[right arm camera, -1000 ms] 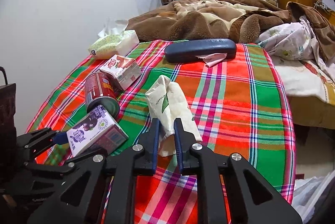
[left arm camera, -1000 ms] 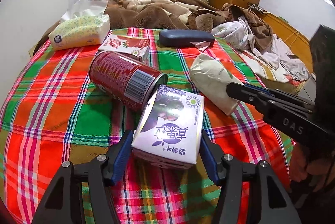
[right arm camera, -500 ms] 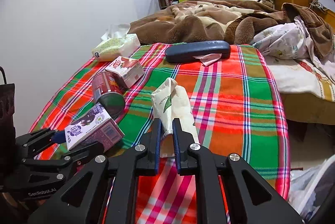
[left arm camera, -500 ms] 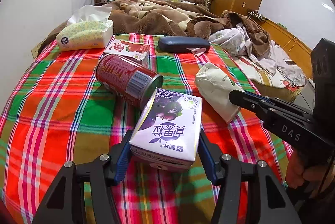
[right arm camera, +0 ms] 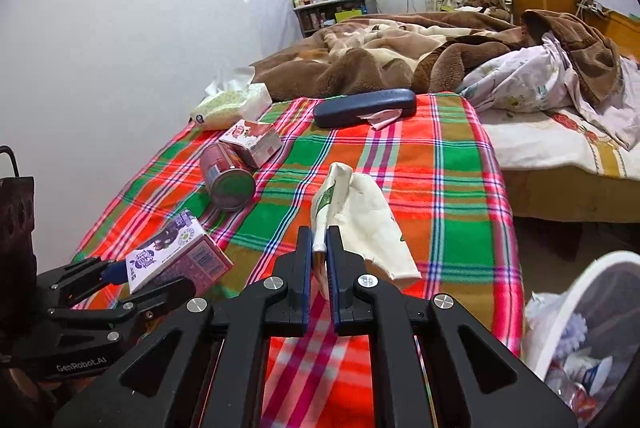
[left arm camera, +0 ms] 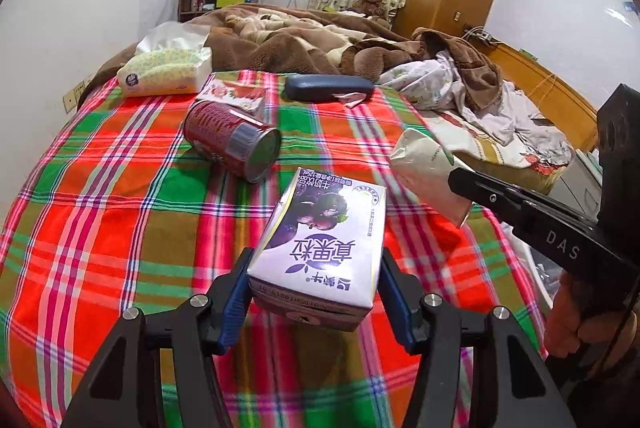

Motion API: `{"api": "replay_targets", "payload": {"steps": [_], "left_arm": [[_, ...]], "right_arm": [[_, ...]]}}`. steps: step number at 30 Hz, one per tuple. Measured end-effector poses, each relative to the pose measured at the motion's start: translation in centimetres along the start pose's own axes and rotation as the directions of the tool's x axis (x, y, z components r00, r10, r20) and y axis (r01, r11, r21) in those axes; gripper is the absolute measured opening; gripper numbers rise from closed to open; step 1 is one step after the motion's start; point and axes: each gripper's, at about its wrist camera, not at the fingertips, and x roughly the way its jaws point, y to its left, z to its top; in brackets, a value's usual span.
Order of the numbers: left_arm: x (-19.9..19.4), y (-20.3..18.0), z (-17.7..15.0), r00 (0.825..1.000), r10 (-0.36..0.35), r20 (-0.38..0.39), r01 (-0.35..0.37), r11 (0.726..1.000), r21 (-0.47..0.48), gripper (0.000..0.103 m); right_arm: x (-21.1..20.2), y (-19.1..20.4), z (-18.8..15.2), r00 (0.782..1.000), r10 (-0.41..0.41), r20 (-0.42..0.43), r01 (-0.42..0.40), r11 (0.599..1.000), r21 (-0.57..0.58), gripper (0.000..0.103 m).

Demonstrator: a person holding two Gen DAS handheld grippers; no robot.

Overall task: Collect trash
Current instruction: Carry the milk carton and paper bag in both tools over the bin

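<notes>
Two items are held above the plaid bedspread [left arm camera: 120, 228]: the left hand-held gripper [left arm camera: 316, 292] clamps a rectangular purple milk carton [left arm camera: 320, 248], and the right hand-held gripper [right arm camera: 319, 260] (marked "DAS") is pinched shut on a crumpled cream paper bag [right arm camera: 360, 220]. Beyond lie a red can [left arm camera: 230, 137], a soft tissue pack [left arm camera: 168, 71] and a dark case [left arm camera: 328, 87].

Left claw [left arm camera: 314, 302] half spread, pads gripping; right claw [right arm camera: 319, 264] pinched nearly closed, both angled downward.
</notes>
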Motion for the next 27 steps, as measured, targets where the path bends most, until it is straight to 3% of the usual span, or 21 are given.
{"api": "replay_targets", "payload": {"steps": [13, 27], "left_arm": [[-3.9, -6.2, -0.6, 0.998, -0.034, 0.059, 0.028, 0.995, 0.093, 0.059], [-5.2, -14.3, -1.1, 0.987, -0.135, 0.088, 0.115, 0.972, 0.204, 0.059]], "right_arm": [[-6.5, -1.9, -1.2, 0.993, -0.036, 0.113, 0.032, 0.999, 0.039, 0.007], [-12.4, -6.5, -3.7, 0.965, -0.185, 0.185, 0.162, 0.978, 0.136, 0.007]]}}
